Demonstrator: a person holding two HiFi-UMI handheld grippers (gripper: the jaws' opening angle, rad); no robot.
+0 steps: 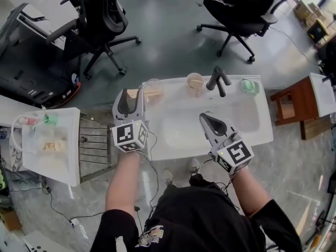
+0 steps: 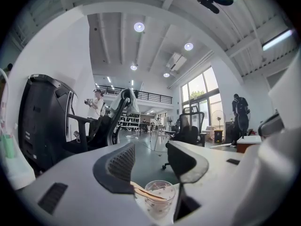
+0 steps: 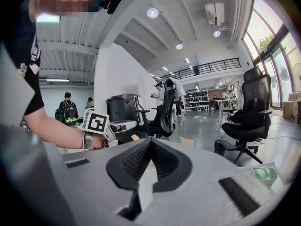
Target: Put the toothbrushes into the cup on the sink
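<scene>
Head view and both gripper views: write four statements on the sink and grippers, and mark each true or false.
1. The left gripper has its jaws apart. True.
2. The right gripper grips a toothbrush. False: its jaws are shut on nothing.
3. The faucet stands between the tan cup and the green dish. True.
4. The tan cup lies tipped in the basin. False: it stands upright on the back ledge of the sink.

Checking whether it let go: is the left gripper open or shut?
Open: the left gripper has its jaws wide apart, with nothing gripped between them.
</scene>
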